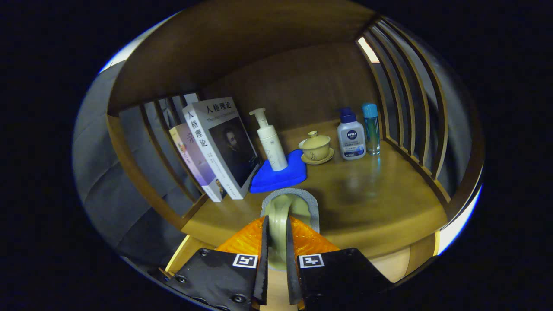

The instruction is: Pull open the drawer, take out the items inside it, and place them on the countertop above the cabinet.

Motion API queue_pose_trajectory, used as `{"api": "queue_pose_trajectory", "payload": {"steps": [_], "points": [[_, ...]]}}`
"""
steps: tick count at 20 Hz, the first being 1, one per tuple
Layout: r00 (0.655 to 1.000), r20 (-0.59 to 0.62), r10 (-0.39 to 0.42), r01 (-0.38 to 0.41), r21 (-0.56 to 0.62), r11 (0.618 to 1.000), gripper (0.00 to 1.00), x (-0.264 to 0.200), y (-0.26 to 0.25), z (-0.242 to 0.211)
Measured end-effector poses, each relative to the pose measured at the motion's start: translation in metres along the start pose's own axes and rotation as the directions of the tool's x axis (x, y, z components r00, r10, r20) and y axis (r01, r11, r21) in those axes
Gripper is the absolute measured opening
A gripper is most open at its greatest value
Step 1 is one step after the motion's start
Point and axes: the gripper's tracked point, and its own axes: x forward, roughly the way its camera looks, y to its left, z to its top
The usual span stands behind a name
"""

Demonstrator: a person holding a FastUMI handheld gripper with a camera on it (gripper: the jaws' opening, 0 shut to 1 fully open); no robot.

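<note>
Tape roll held over the tabletop

My hand-held gripper is clamped on a tape roll, just before the blue cloth on the tabletop.

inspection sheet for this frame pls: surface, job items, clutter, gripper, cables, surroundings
Surface: wooden countertop, glossy, bare patch ahead and to the right of the fingers.
Job's things: pale roll with a grey rim held between the fingers, over the countertop's near edge; what it is, cannot tell. Drawer: nothing seen.
Clutter: two books leaning on the left slats; white pump bottle standing on a blue cloth; lidded yellow cup on saucer; white lotion bottle beside a clear blue-capped bottle.
Gripper: gripper shut on the roll.
Cables: nothing seen.
Surroundings: slatted wooden sides, solid wooden back panel and top.
</note>
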Motion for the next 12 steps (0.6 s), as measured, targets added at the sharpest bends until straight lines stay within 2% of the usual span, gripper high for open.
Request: {"api": "queue_pose_trajectory", "payload": {"steps": [4, 6, 11, 12], "points": [[1.000, -0.022, -0.019, 0.019, 0.007, 1.000, 0.20, 0.021, 0.006, 0.003], [0.999, -0.018, -0.048, 0.048, -0.007, 0.999, 0.25, 0.032, 0.002, 0.005], [0.996, 0.069, -0.064, 0.068, -0.055, 0.996, 1.00, 0.026, 0.003, 0.014], [0.992, 0.101, -0.073, 0.082, -0.082, 0.993, 1.00, 0.016, 0.003, 0.020]]}}
